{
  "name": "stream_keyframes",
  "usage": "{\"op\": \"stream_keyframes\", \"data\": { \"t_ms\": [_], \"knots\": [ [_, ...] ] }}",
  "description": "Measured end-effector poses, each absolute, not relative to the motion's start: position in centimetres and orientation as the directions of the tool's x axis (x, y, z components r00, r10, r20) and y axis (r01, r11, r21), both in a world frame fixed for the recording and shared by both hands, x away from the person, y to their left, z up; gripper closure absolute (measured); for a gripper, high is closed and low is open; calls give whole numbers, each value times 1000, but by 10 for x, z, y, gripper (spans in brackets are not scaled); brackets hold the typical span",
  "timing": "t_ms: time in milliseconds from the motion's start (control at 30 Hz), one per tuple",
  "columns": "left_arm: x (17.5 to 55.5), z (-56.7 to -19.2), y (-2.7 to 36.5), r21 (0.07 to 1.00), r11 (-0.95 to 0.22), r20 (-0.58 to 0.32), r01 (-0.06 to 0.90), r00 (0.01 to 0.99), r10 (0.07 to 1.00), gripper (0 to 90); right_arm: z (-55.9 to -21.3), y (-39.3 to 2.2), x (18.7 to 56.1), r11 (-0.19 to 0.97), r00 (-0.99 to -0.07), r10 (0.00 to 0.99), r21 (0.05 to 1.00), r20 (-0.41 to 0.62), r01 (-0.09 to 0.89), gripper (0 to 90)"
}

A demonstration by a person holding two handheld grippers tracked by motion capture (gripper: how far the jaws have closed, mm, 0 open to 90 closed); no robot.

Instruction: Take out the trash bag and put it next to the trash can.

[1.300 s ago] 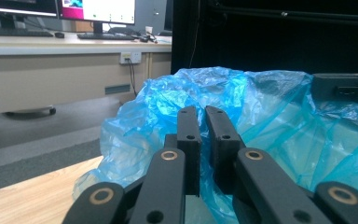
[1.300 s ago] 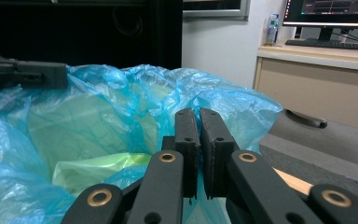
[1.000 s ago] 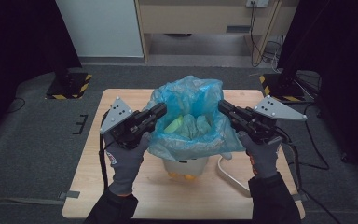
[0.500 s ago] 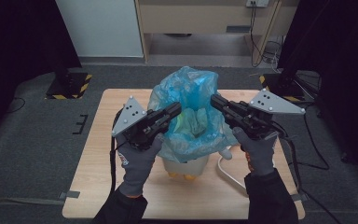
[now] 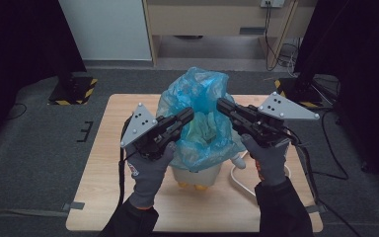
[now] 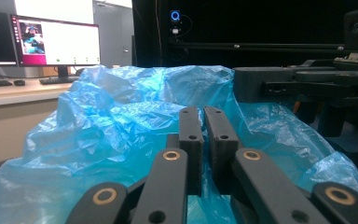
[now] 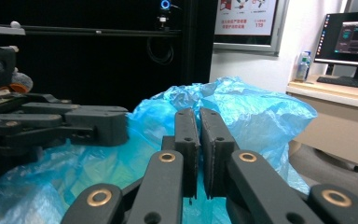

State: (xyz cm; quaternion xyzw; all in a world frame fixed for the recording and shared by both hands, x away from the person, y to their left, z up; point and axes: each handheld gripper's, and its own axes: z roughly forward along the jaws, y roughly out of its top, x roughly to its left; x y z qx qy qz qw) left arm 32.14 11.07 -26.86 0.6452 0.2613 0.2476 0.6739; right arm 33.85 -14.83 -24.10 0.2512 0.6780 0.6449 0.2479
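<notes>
1. A crumpled translucent blue plastic bag rises in a peak above a small white plastic bin at the middle of the light wooden counter; its lower edge drapes over the bin's rim, and pale greenish contents show dimly through the film.
2. The left gripper, black with a grey three-cornered plate, meets the bag's left flank at mid-height; in the left gripper view its fingers stand together, pinching a fold of the blue film.
3. The right gripper meets the bag's upper right side, slightly higher than its partner; in the right gripper view its fingers are pressed together on the film, with only a thin seam between them.
4. Each gripper is carried by a hand in a grey knit glove, dark sleeves entering from the bottom of the high view.
5. A white cable loops on the counter just right of the bin, and small yellow-orange shapes show at the bin's base; what they are cannot be told.
6. Beyond the counter lies dark grey floor, with a yellow-and-black striped stand base on the left and lit computer monitors on a desk in the background.
</notes>
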Motion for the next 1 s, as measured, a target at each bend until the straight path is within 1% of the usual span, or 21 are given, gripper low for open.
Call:
{"op": "stream_keyframes", "data": {
  "t_ms": [467,600,767,867,1000],
  "knots": [
    [320,-271,93,1000,-6,7,-4,766,643,849,-235,-134,336,62,-796,605,998,-34,5,860],
    [320,-272,91,1000,-15,11,-2,766,643,804,-236,-130,335,76,-804,593,997,-43,3,860],
    [322,-274,89,1000,-25,14,2,769,639,715,-237,-129,336,96,-821,570,995,-43,15,860],
    [322,-274,87,999,-40,25,1,768,640,696,-239,-127,337,115,-830,556,993,-49,19,861],
    [323,-275,86,999,-49,35,-5,765,643,678,-240,-126,337,112,-853,521,993,-29,35,861]
  ]
}}
